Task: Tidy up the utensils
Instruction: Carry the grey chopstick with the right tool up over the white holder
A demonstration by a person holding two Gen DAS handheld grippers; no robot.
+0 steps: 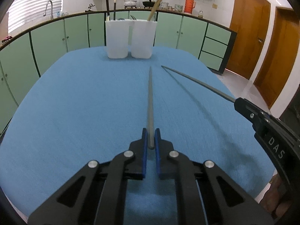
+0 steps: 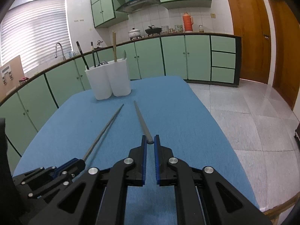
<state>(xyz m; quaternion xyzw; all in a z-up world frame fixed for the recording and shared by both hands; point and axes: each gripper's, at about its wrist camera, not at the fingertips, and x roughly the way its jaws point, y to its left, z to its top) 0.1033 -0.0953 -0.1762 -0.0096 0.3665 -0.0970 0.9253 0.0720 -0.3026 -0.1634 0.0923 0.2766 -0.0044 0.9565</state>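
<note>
Pinching one grey chopstick (image 1: pixel 150 101) near its thick end, the left gripper (image 1: pixel 150 137) was shut tight on it at the bottom middle of its view. The right gripper (image 2: pixel 150 139) was shut on the other grey chopstick (image 2: pixel 141 121). Both sticks pointed up the frame (over the blue cloth (image 1: pixel 75 103)) toward the white holder (image 1: pixel 129 37).

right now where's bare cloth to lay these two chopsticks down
Bare blue cloth lies left of the left gripper and its chopstick, up to the white holders. Crowded: the wedge between that stick and the right gripper's chopstick.
</note>
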